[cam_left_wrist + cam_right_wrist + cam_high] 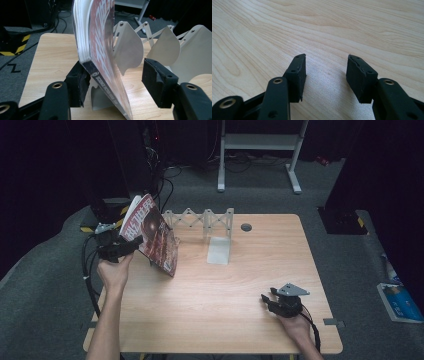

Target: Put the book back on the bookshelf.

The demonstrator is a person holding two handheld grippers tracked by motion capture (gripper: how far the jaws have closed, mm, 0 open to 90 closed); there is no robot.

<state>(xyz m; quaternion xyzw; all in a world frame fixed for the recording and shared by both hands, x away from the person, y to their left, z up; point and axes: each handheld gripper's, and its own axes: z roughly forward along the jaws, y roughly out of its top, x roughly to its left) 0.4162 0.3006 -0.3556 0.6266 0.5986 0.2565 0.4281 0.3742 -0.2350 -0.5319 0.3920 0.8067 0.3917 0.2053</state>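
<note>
The left gripper (113, 82) is standing with its jaws parted, the red magazine (100, 50) leaning between them against one pad, clear of the other; its spine lettering is too blurred to read. The white folding rack (160, 45) is sitting just beyond those jaws. The right gripper (327, 75) is resting wide open and empty, bare table (317, 30) stretching ahead of it.

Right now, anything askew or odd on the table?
Yes: the magazine at the table's back left leans tilted on its lower edge by the white accordion rack, not upright in a slot. The left gripper straddles its spine with jaws open, one pad touching, the other clear. Its pages bow. Nothing spilled.
</note>
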